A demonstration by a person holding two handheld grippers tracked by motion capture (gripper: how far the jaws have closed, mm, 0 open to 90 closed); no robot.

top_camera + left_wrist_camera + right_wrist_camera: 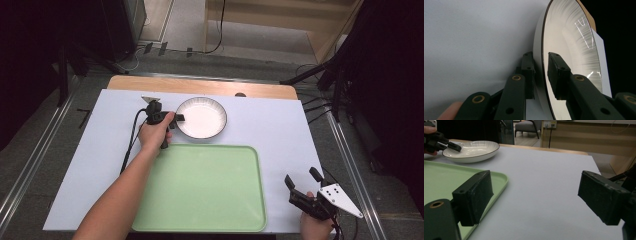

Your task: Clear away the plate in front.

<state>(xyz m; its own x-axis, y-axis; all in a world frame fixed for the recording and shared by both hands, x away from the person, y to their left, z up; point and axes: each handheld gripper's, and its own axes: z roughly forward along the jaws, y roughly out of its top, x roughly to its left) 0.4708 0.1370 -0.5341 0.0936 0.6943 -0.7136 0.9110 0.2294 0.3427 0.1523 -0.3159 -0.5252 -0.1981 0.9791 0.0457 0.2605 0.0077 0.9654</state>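
A white bowl [202, 117] with a thin dark rim rests on the white sheet just beyond the tray. My left gripper [177, 119] reaches it from the left, with one jaw inside the rim and one outside. In the left gripper view the two jaws of my left gripper [540, 56] pinch the bowl [571, 57] by its near wall. My right gripper [302, 176] is held open near the table's front right corner, with nothing between its jaws. The right gripper view looks past that open gripper [536, 187] to the bowl [474, 150] and the left gripper [455, 146] far off.
A light green tray [200, 185] lies at the front centre of the white sheet [270, 125], its bed bare. A strip of wooden tabletop [200, 86] shows at the far edge. Cables and dark stands ring the table on the floor.
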